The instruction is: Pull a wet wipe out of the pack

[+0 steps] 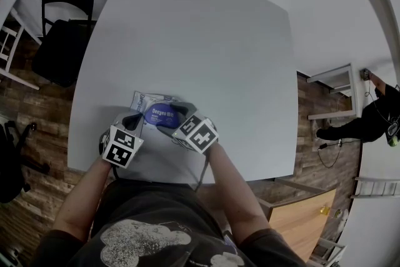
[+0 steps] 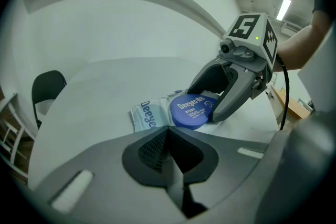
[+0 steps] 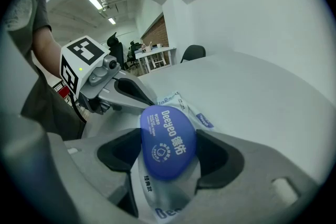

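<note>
Right gripper view shows your right gripper [image 3: 170, 148] with its two jaws closed against the blue lid [image 3: 168, 139] of the wipe pack [image 3: 153, 194], one pad on each side of the lid. The pads seem to touch its rim. Left gripper view shows your left gripper [image 2: 168, 138] with its jaws pressed together and nothing between them. It hangs just on your side of the pack and points at the pack's printed end. As far as I can judge, it does not touch the pack.

The pack lies flat on the white table [image 1: 187, 40], and the table edge nearest to you is just on your side of the pack. In the head view the left gripper is at the pack's left end and the right gripper is over the lid.

No wipe shows outside the pack, and the lid looks shut down on it. So I judge that you are at the opening step: the lid must come up first. The next move calls for raising the lid at its free edge with the right gripper while the pack is kept down. The pack looks light and soft, and it may rise together with the lid. For this, lower the left gripper onto the pack's left end. After that, the right jaws have to let go of the lid and pinch the top wipe in the opening.
</note>
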